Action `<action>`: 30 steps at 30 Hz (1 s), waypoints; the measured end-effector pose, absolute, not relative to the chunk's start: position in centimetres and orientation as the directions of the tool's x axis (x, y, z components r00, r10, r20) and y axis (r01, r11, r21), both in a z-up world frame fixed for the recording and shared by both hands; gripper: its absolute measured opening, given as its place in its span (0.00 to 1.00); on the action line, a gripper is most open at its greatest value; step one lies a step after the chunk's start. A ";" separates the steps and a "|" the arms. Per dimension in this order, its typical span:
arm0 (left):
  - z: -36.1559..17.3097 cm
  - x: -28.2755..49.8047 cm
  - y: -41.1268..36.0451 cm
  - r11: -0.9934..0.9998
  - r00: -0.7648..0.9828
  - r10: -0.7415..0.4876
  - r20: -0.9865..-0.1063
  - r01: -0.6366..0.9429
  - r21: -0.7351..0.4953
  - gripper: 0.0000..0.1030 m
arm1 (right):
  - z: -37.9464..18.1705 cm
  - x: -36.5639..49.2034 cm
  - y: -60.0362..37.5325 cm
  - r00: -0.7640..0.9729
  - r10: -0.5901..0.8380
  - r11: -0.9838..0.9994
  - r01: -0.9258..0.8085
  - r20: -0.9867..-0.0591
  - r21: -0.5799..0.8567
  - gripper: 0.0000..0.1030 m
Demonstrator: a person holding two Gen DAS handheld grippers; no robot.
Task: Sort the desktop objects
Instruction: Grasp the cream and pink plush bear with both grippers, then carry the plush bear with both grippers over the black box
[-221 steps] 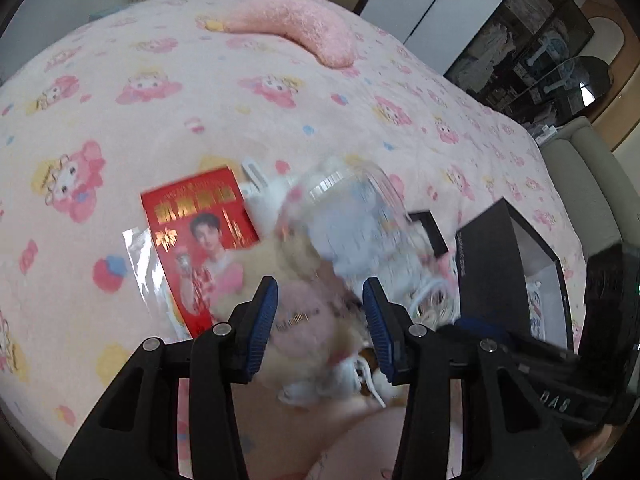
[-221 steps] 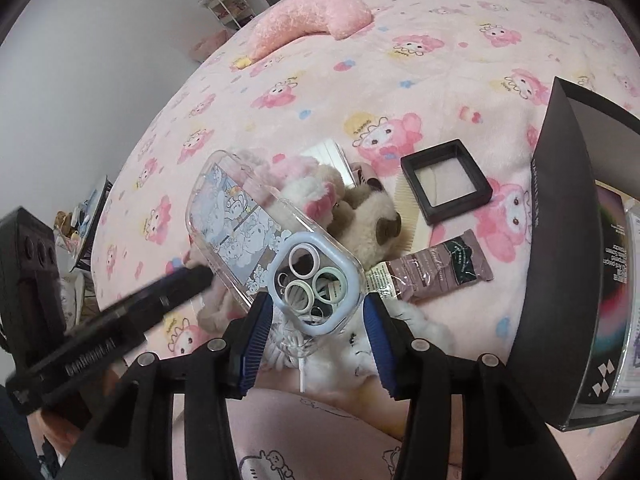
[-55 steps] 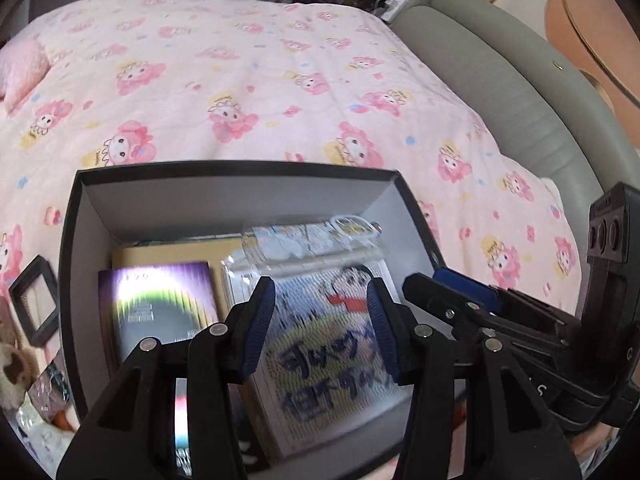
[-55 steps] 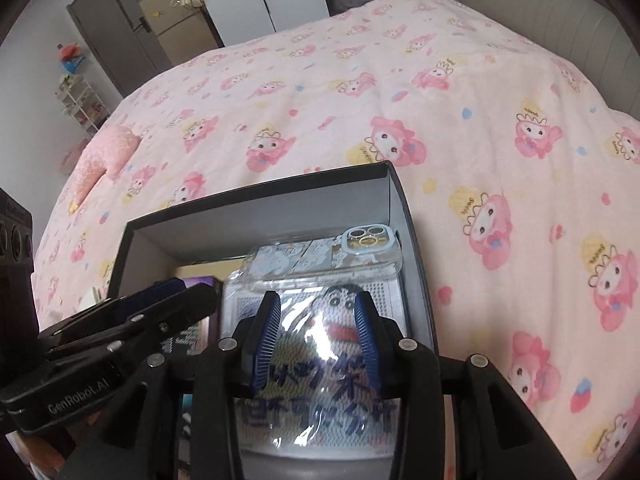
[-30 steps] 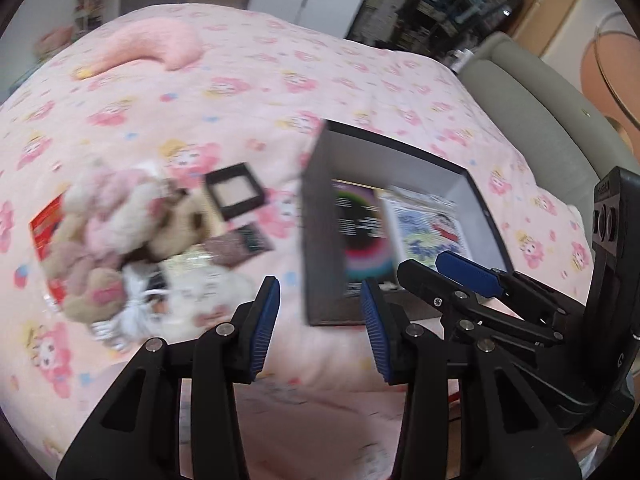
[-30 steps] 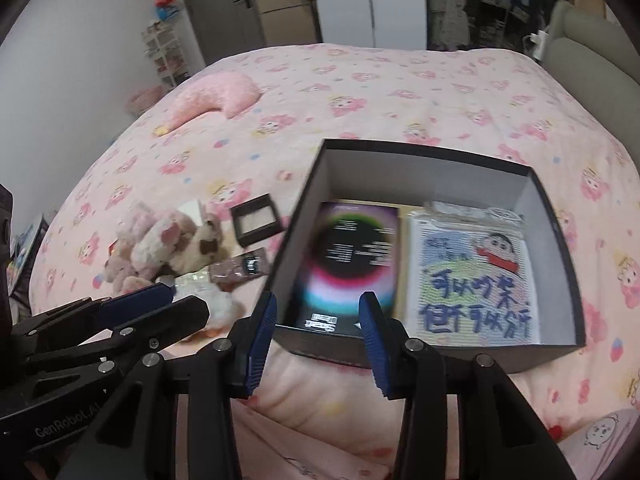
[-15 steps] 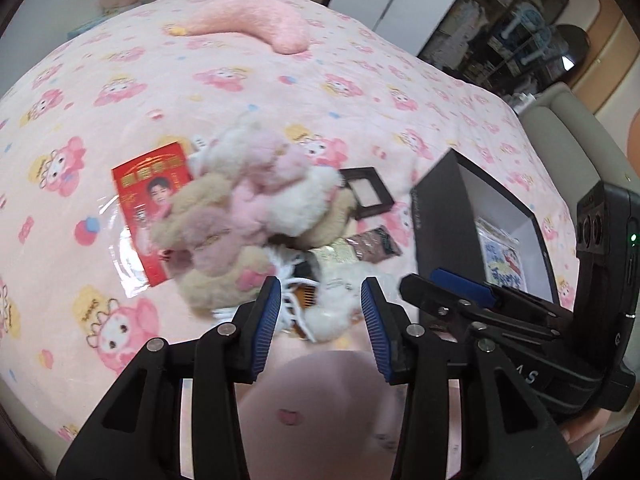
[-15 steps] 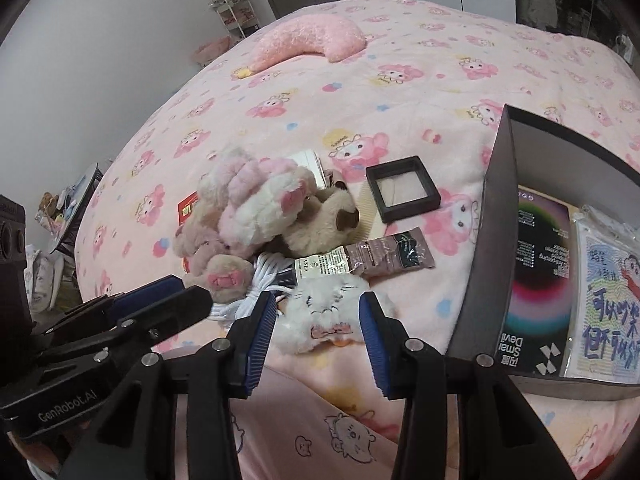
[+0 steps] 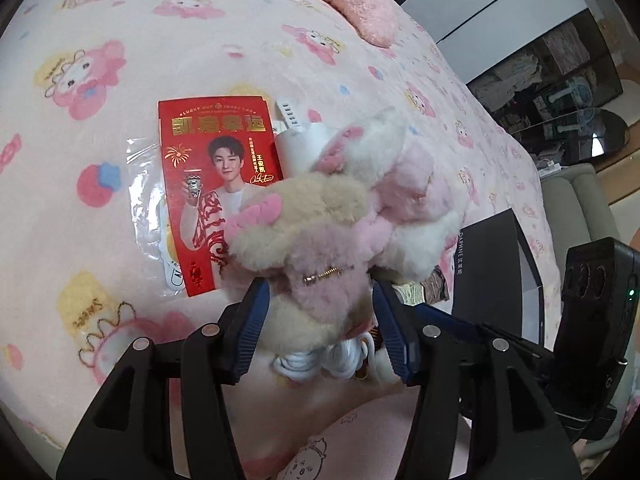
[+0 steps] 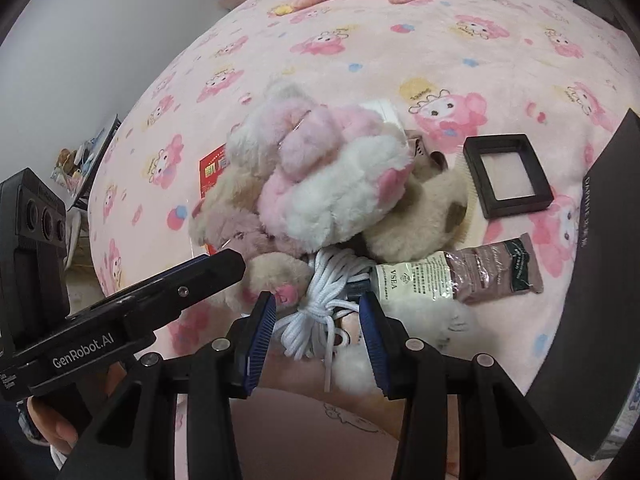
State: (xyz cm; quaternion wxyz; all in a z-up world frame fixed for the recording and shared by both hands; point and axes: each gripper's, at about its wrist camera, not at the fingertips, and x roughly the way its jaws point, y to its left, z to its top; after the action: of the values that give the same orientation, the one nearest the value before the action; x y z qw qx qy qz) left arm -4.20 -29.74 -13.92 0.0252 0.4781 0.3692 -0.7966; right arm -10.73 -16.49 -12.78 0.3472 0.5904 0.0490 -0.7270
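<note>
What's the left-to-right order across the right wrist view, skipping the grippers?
Red printed card → pink, white and beige plush pile → small black square frame → tall black cardboard box.

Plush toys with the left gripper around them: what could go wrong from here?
1. The left gripper, whose jaws have just been opening, straddles one lobe of the plush toys; squeezing soft fur may slip, or drag the whole linked clump.
2. The white cord lies coiled against the clump and could snag and come along.
3. The right gripper hovers open over that cord, close to the left one; they may collide.
</note>
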 end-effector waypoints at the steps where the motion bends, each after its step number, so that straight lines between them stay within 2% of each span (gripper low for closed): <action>1: -14.3 -4.5 -29.9 -0.723 -0.538 0.320 -0.780 0.393 -0.568 0.56 | -13.1 -11.0 -16.9 -0.060 -0.436 -0.759 0.561 -0.898 0.331 0.38; 3: -14.9 -5.0 -29.7 -0.744 -0.526 0.299 -0.796 0.394 -0.540 0.54 | -13.7 -11.5 -17.4 -0.055 -0.417 -0.769 0.554 -0.907 0.319 0.38; 7: -15.8 -5.4 -29.5 -0.742 -0.523 0.309 -0.794 0.390 -0.546 0.35 | -15.1 -12.0 -18.5 -0.006 -0.393 -0.758 0.568 -0.919 0.320 0.39; 10: -14.6 -4.7 -29.4 -0.743 -0.552 0.304 -0.776 0.372 -0.556 0.30 | -15.2 -12.0 -18.4 0.004 -0.411 -0.746 0.573 -0.912 0.339 0.39; 14: -11.9 -3.5 -29.0 -0.770 -0.587 0.291 -0.755 0.325 -0.550 0.30 | -14.5 -12.0 -16.9 0.016 -0.485 -0.742 0.522 -0.874 0.421 0.39; 18: -9.2 -2.5 -27.8 -0.767 -0.623 0.347 -0.701 0.241 -0.594 0.30 | -11.9 -11.4 -14.4 -0.011 -0.574 -0.720 0.483 -0.819 0.498 0.39; 21: -7.0 -2.4 -26.0 -0.755 -0.640 0.417 -0.645 0.151 -0.638 0.30 | -9.3 -10.4 -12.7 -0.067 -0.607 -0.710 0.493 -0.792 0.502 0.39; 30: -2.7 -5.3 -15.9 -0.800 -0.591 0.513 -0.622 -0.065 -0.597 0.30 | -4.2 -9.5 -3.6 -0.254 -0.596 -0.769 0.455 -0.762 0.449 0.39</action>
State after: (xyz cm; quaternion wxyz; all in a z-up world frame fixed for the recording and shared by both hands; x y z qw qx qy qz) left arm -5.25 -15.91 -2.70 -0.1697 0.4190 0.2673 -0.8510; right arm -9.52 -3.65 -4.17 0.3330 0.5119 -0.0686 -0.7889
